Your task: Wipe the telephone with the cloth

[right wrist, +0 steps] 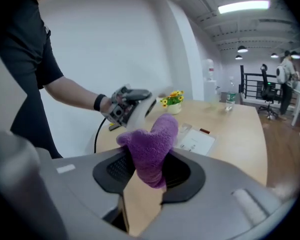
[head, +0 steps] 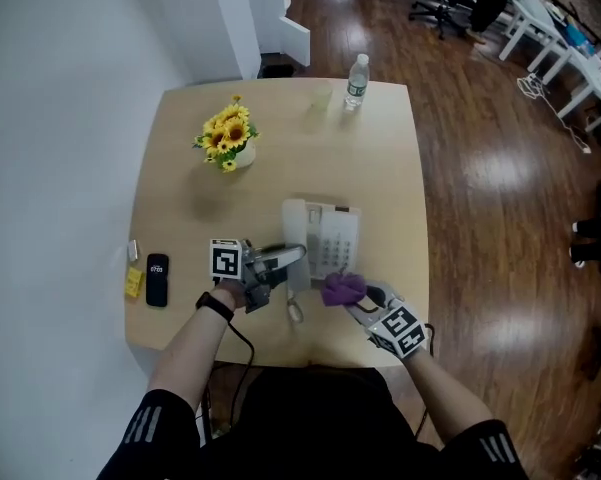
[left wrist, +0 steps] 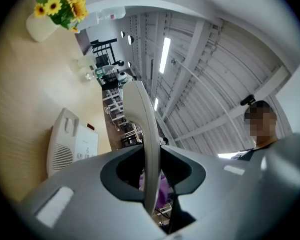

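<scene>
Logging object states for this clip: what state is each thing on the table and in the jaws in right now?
Handset: off the base, lifted, clamped in the left gripper's jaws.
Telephone base: flat on the table, cradle empty.
Purple cloth: bunched, clamped in the right gripper's jaws.
Water bottle: upright, capped.
Sunflower pot: upright.
Black handheld device: lying flat by the table's edge.

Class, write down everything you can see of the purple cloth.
The purple cloth looks like soft, fluffy microfibre. It is bunched into a wad and pinched between the jaws of the right gripper, with its lumpy end sticking out past them. It is held above the table, at the near edge of the white telephone, close to the handset held by the left gripper. Contact with either is unclear.
</scene>
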A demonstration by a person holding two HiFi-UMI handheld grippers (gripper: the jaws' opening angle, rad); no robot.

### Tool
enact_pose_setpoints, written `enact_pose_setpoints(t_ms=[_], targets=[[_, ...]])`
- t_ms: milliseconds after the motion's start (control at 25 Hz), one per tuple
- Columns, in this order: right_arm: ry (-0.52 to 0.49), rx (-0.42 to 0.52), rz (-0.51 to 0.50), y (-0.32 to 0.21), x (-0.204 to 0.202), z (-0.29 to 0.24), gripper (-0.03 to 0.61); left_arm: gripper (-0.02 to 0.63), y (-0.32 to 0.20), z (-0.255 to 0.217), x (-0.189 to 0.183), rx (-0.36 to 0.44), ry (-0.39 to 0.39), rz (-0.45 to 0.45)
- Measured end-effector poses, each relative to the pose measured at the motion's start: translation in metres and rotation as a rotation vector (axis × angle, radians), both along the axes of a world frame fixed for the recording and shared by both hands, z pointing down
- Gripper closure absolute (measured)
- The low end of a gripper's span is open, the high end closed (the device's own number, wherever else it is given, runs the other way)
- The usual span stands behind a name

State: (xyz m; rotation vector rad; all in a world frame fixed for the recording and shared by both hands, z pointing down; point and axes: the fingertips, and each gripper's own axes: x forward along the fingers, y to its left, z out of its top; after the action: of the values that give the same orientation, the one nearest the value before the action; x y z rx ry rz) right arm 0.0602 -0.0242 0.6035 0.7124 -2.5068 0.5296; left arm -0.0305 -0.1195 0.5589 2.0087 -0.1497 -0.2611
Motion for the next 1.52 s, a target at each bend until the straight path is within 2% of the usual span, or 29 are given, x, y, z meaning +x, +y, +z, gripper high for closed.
enact_pose_setpoints(t_ms=[160,240,320,440,520,640,800,1000,1200,1520], targets=[[-0.085,0.022,0.08,-0.009,0.009,-0.039,0.425,0.523,-0.01,0.058,0.014,-0.094,-0.113,0.045],[-0.093,0.017,0.109,-0.012,0.01,-0.055,0.425,0.523,-0.01,0.078,0.02,-0.138,-0.152,0.078],[-0.104,0.023,0.102,-0.009,0.009,-0.058,0.423,0.523,-0.01,0.092,0.026,-0.201,-0.155,0.097],[-0.117,0.048,0.072,-0.004,0.004,-0.058,0.423,0.523,-0.016,0.113,0.03,-0.204,-0.175,0.112],[-0.113,0.034,0.069,0.0,0.004,-0.056,0.423,0.523,-0.017,0.122,0.031,-0.233,-0.186,0.129],[-0.127,0.013,0.074,0.003,0.005,-0.053,0.423,0.523,-0.017,0.124,0.034,-0.29,-0.157,0.154],[-0.131,-0.016,0.076,0.007,0.01,-0.049,0.423,0.523,-0.027,0.145,0.03,-0.247,-0.227,0.145],[-0.156,-0.051,0.112,-0.004,0.013,-0.042,0.423,0.522,-0.031,0.146,0.031,-0.242,-0.214,0.151],[-0.192,-0.07,0.119,-0.02,0.003,-0.046,0.423,0.518,-0.029,0.153,0.025,-0.219,-0.306,0.149],[-0.186,-0.069,0.087,-0.021,-0.009,-0.043,0.422,0.482,-0.026,0.158,0.018,-0.22,-0.399,0.111]])
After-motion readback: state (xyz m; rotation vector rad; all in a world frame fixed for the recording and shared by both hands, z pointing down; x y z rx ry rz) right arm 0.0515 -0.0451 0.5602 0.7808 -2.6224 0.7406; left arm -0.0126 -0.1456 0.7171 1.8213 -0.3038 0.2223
